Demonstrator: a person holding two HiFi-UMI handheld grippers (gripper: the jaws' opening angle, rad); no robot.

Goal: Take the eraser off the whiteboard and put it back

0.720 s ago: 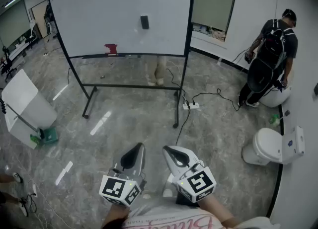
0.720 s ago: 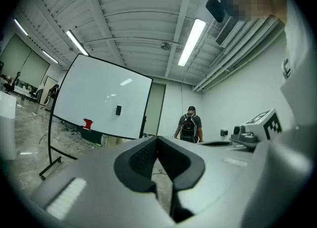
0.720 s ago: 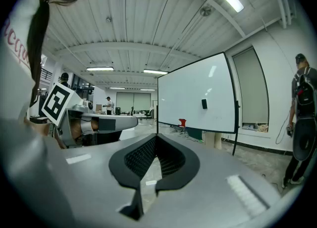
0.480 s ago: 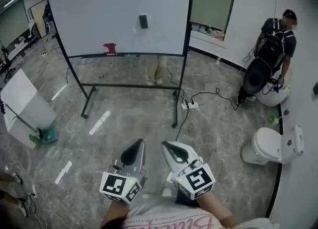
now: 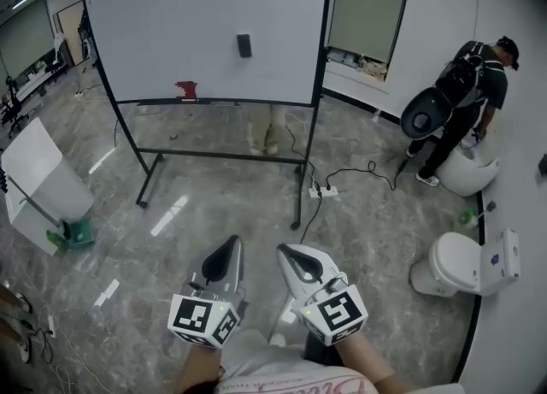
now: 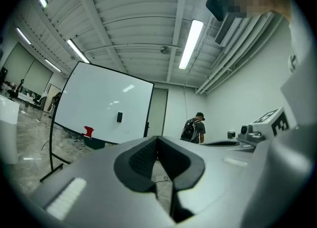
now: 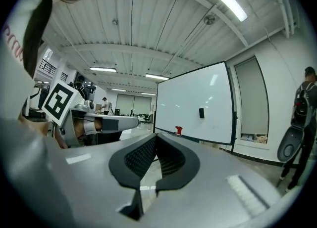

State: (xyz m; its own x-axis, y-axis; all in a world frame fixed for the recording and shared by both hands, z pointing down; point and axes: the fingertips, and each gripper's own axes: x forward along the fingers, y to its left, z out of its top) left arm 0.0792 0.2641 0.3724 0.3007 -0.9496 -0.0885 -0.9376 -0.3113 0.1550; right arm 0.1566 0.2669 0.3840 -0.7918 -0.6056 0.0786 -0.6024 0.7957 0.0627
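Note:
A small black eraser point(image 5: 244, 45) sticks upright on the large white whiteboard point(image 5: 171, 16), right of its middle, across the room. It also shows in the left gripper view point(image 6: 119, 117) and the right gripper view point(image 7: 201, 113). A red object point(image 5: 185, 89) sits on the board's bottom ledge. My left gripper point(image 5: 231, 245) and right gripper point(image 5: 286, 254) are held side by side, low and close to my body, pointing level at the board and far from it. Both have their jaws shut with nothing between them point(image 6: 157, 143) point(image 7: 155, 140).
The whiteboard stands on a black wheeled frame point(image 5: 299, 213). A power strip with cables point(image 5: 323, 190) lies by its right leg. A person with a backpack point(image 5: 466, 85) bends over at the right wall. A white toilet-like unit point(image 5: 453, 260) stands nearer. A white panel point(image 5: 38, 174) leans at left.
The person at the right wall has stepped right and bent over. Both grippers stay shut and side by side; the view has shifted slightly.

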